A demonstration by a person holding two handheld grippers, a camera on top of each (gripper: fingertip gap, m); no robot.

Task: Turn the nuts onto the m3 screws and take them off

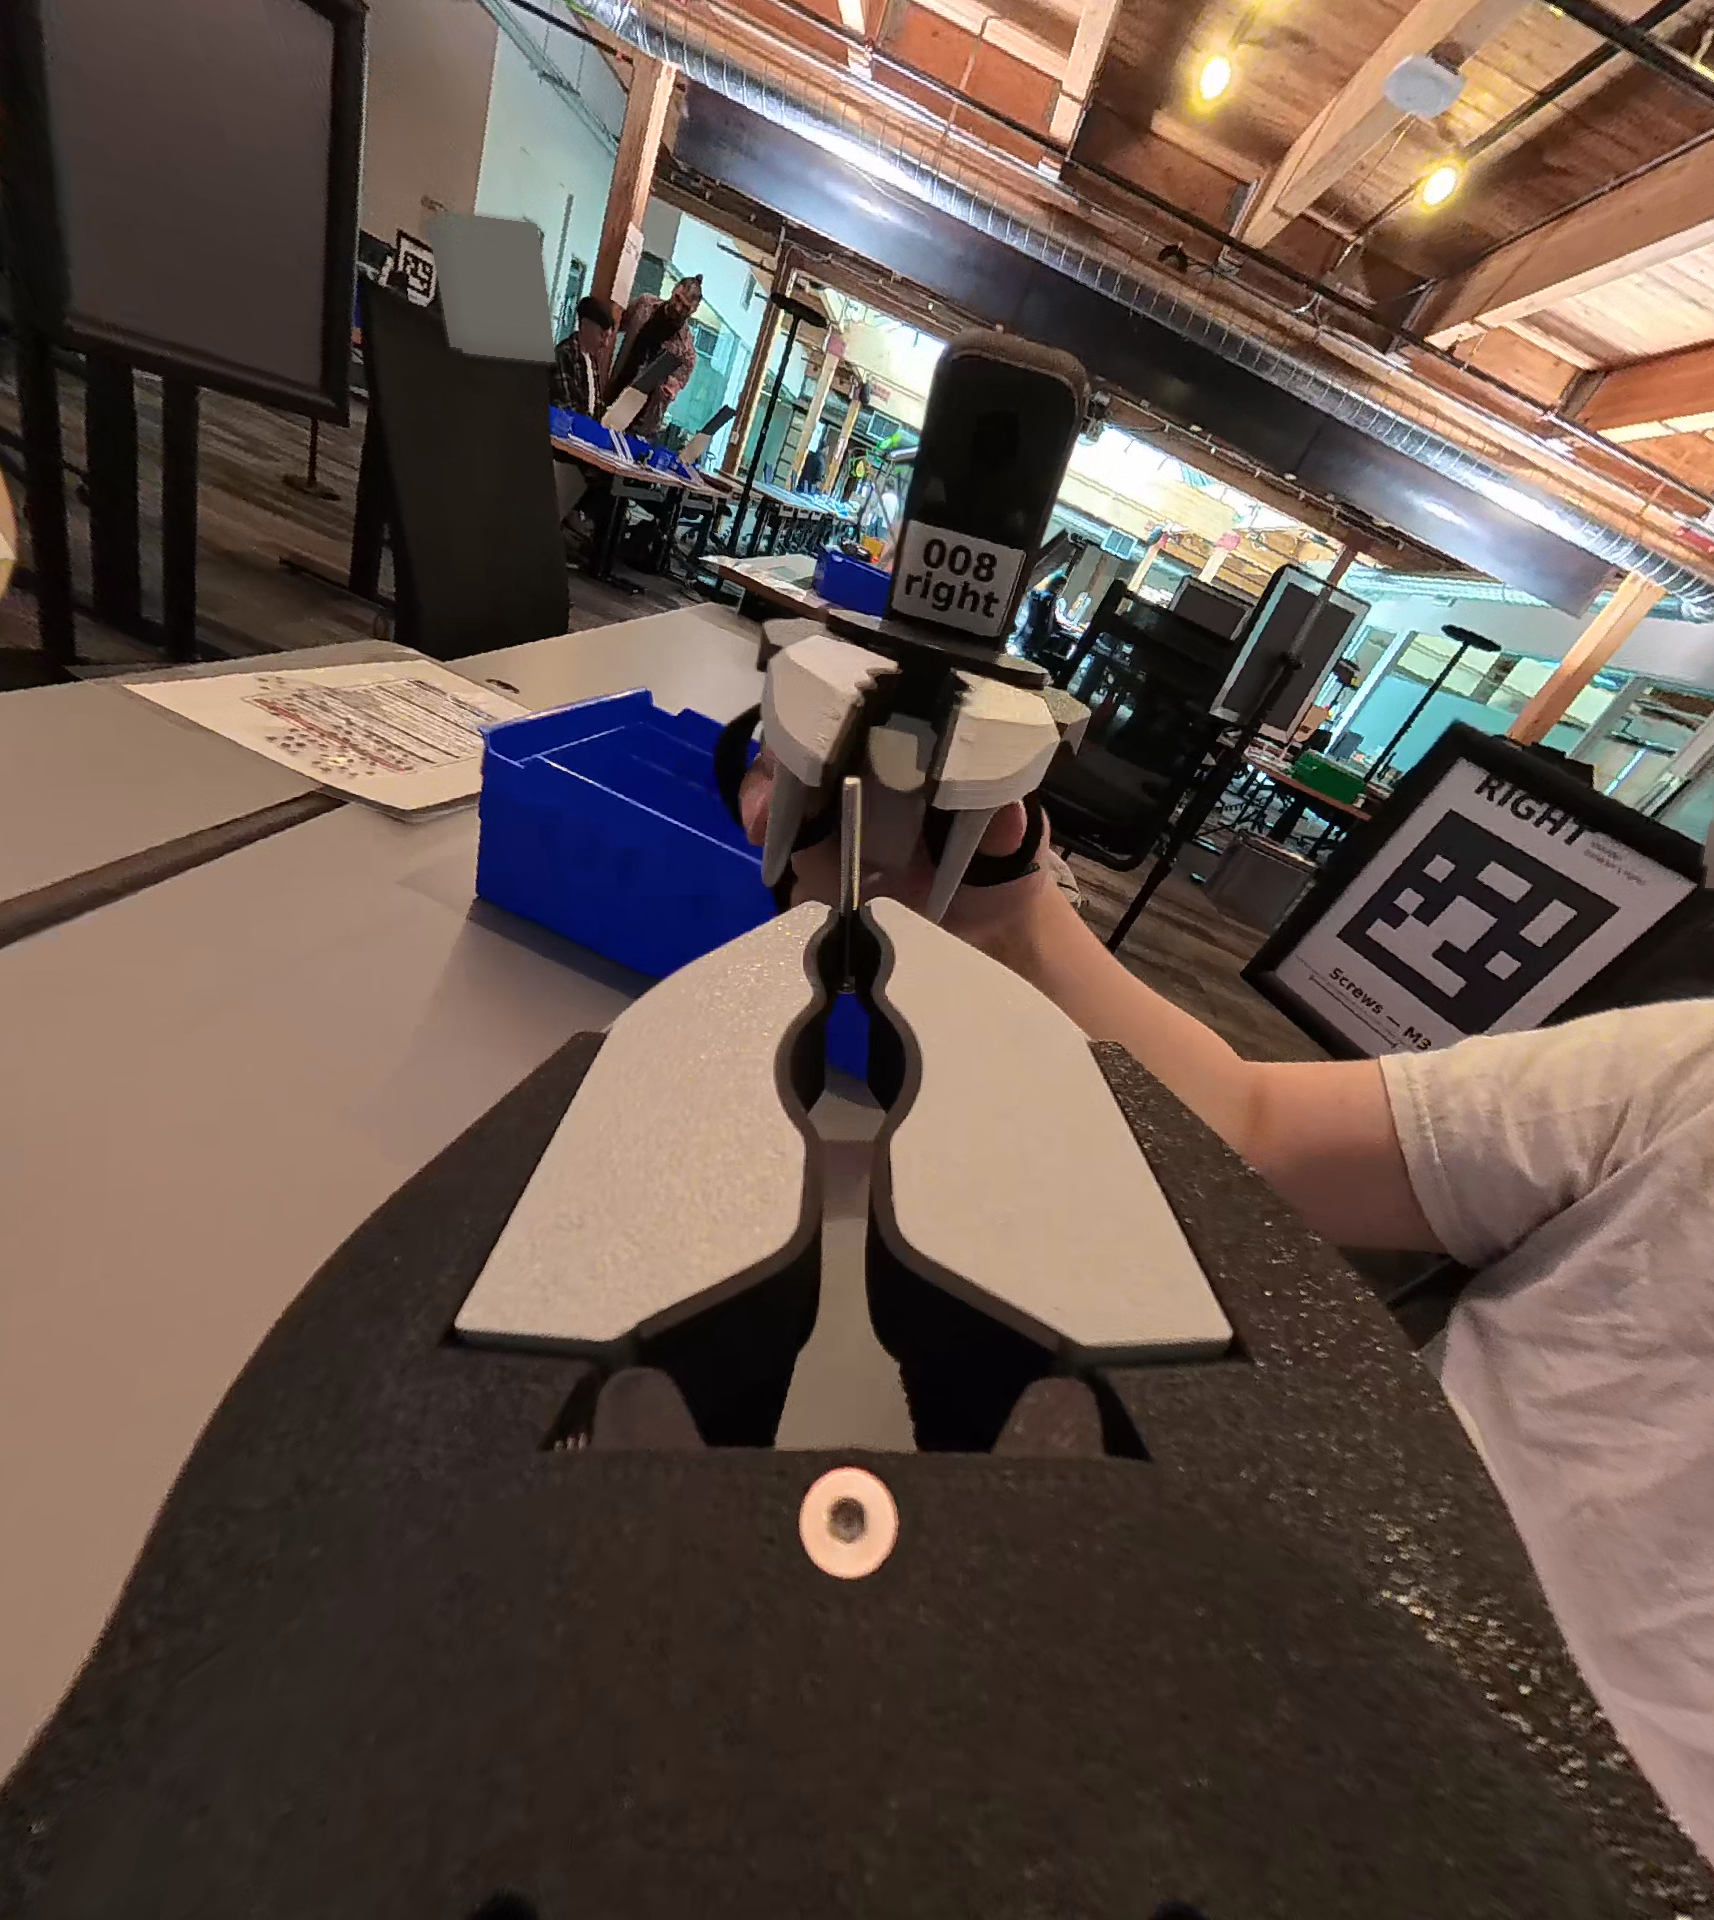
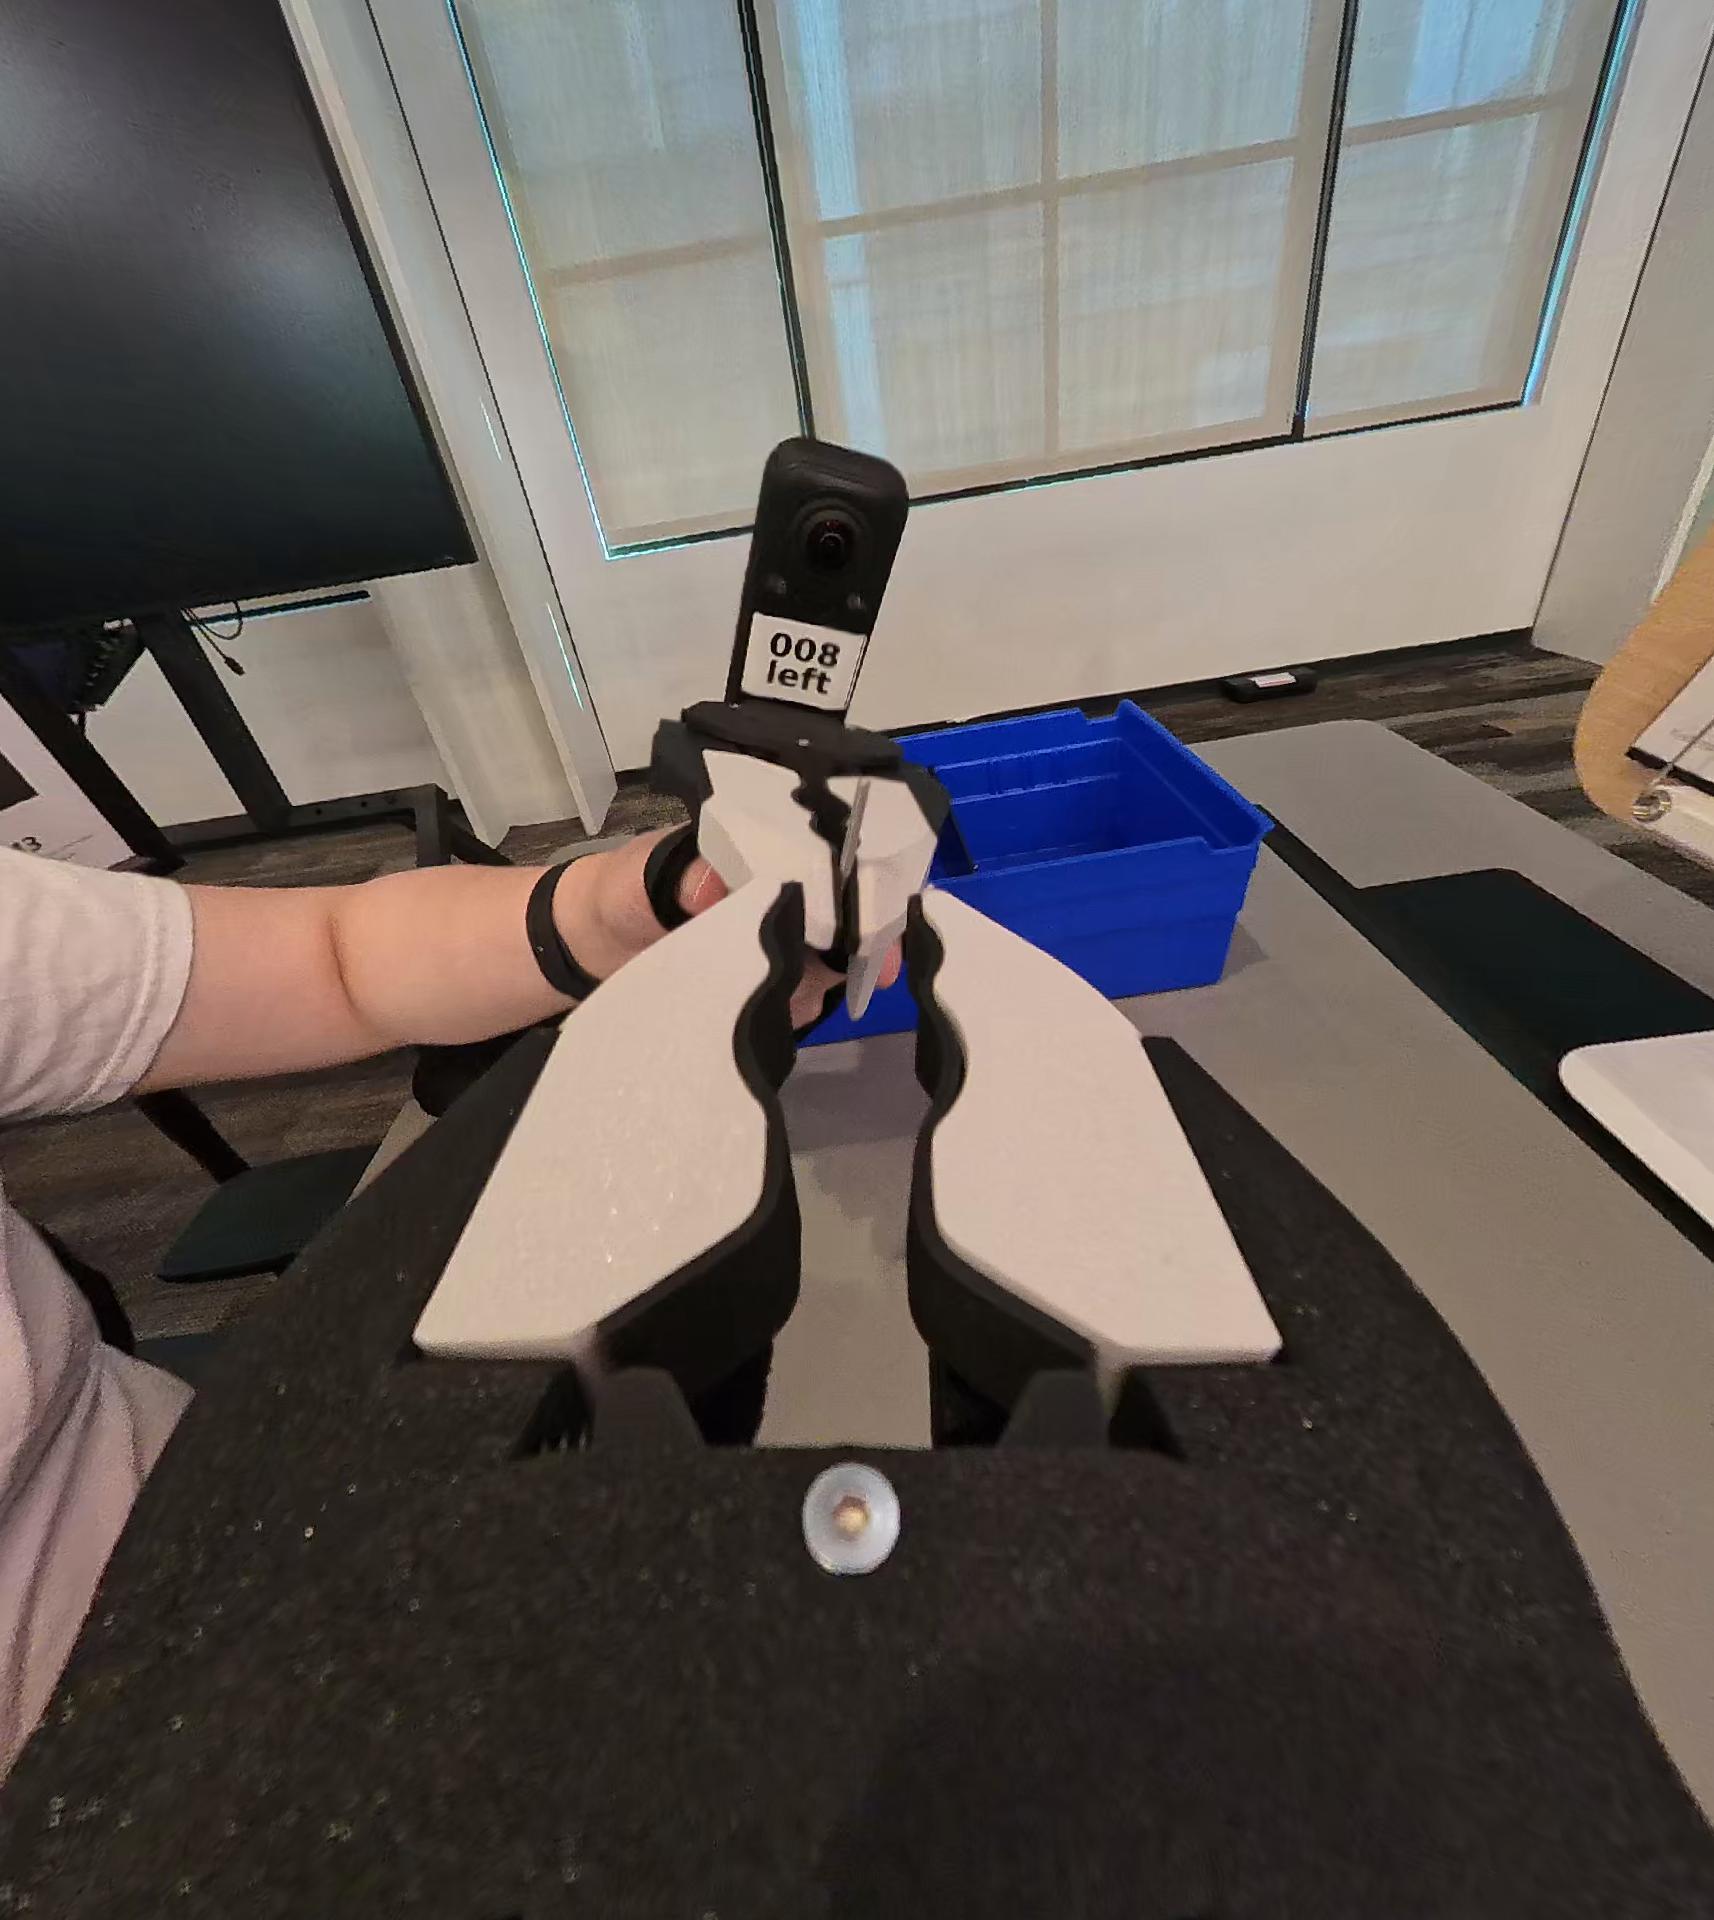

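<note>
Above the grey counter near the blue plastic bin, my left tool pinches the thin steel M3 screw while my right tool, fingers spread and empty, should approach squarely along its axis.

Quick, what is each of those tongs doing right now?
Left tongs: closed, holding a thin metal screw by its lower end.
Right tongs: open, holding nothing, tips facing the left ones.
</note>
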